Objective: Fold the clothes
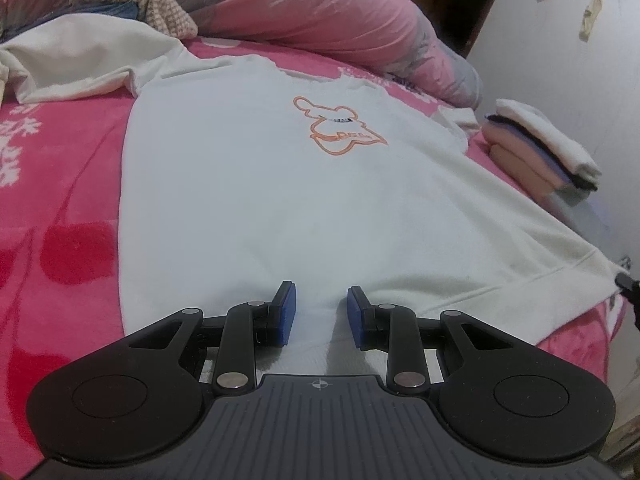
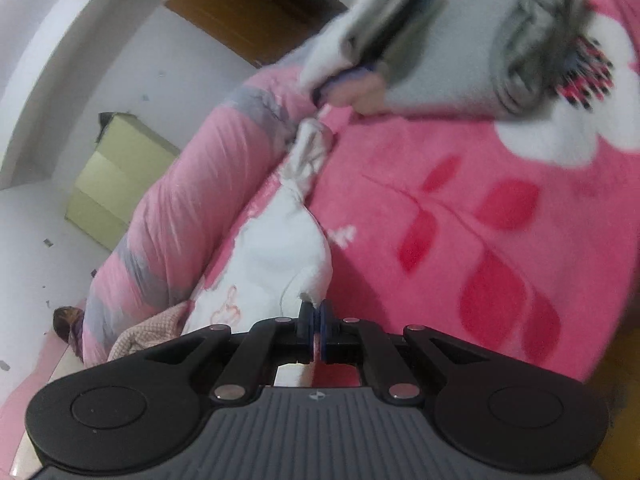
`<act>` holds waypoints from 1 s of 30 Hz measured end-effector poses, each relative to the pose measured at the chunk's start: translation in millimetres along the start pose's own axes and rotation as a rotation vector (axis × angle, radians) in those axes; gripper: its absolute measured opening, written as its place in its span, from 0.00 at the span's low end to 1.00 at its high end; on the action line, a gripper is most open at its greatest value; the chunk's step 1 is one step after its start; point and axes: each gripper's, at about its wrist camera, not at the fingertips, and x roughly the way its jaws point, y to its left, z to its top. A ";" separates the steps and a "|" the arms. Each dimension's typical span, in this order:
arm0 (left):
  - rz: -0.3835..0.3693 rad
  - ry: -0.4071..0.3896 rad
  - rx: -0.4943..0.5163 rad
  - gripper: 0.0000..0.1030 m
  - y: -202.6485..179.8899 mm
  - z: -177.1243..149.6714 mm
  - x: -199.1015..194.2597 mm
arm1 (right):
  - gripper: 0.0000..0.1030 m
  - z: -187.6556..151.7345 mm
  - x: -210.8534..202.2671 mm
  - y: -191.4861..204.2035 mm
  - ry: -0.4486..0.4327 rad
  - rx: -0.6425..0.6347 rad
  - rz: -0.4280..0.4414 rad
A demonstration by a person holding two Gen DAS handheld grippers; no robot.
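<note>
Folding of the white sweatshirt with orange outline print (image 1: pixel 280 184) has hardly begun: it lies flat mid-bed. My left gripper (image 1: pixel 322 314) hovers released over its hem; my right gripper (image 2: pixel 316 334) pinches its corner. Folded stack (image 1: pixel 540 148) waits at the bed's edge.

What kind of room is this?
Most likely a bedroom: a pink flowered blanket covers a bed, a rolled pink quilt lies along it, and folded clothes are stacked beside a white sweatshirt.

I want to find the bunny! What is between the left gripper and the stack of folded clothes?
The white sweatshirt with an orange bunny outline covers that stretch, from the left gripper toward the stack of folded clothes, in the left wrist view.
</note>
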 end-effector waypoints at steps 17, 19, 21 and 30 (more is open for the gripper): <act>0.041 -0.043 -0.185 0.30 29.8 -16.9 -65.9 | 0.30 34.8 -8.0 -24.2 0.045 -0.059 -0.065; 0.072 -0.064 -0.226 0.30 36.0 -24.9 -77.6 | 0.31 40.3 -2.6 -21.0 0.066 -0.077 -0.074; 0.130 -0.102 -0.247 0.30 38.2 -32.6 -86.2 | 0.32 43.4 8.8 -21.6 0.106 -0.075 -0.064; 0.040 -0.072 -0.361 0.30 55.1 -44.5 -78.8 | 0.32 41.0 40.5 -36.0 0.229 0.031 -0.031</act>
